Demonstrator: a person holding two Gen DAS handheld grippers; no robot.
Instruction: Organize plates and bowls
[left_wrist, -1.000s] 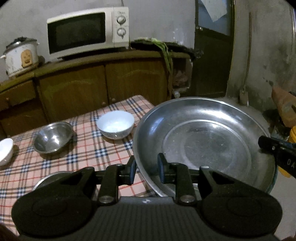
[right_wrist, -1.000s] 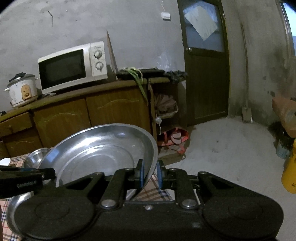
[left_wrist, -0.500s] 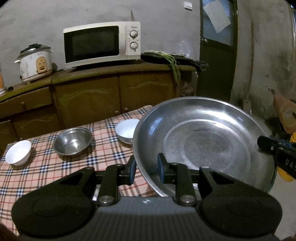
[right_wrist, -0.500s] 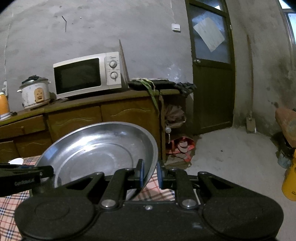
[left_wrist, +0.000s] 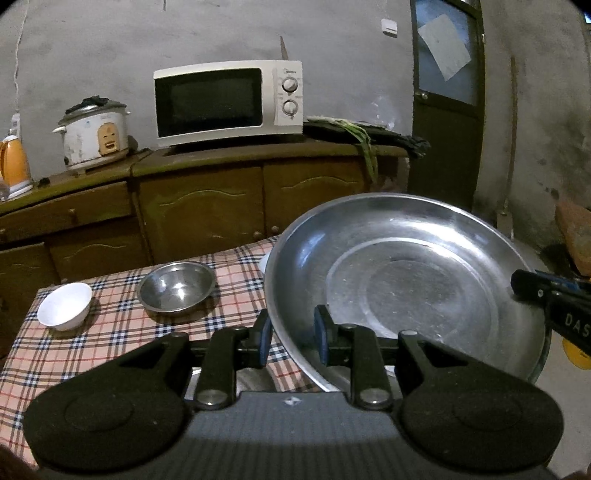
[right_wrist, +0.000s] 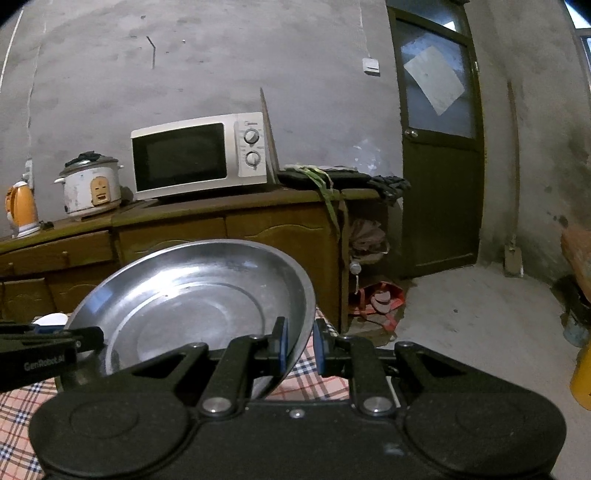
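Raised steel basin (left_wrist: 406, 280), both grippers clamped

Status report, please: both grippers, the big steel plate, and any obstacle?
Left gripper and right gripper both shut on big steel plate, opposite rims. Plate held above table. Small steel bowl, white bowl sit off to the side.

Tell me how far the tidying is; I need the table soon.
Nothing looks stacked yet. In hand: both grippers, left and right, are shut on the rim of the big steel plate, held above the table. Left: the steel bowl and white bowl sit apart.
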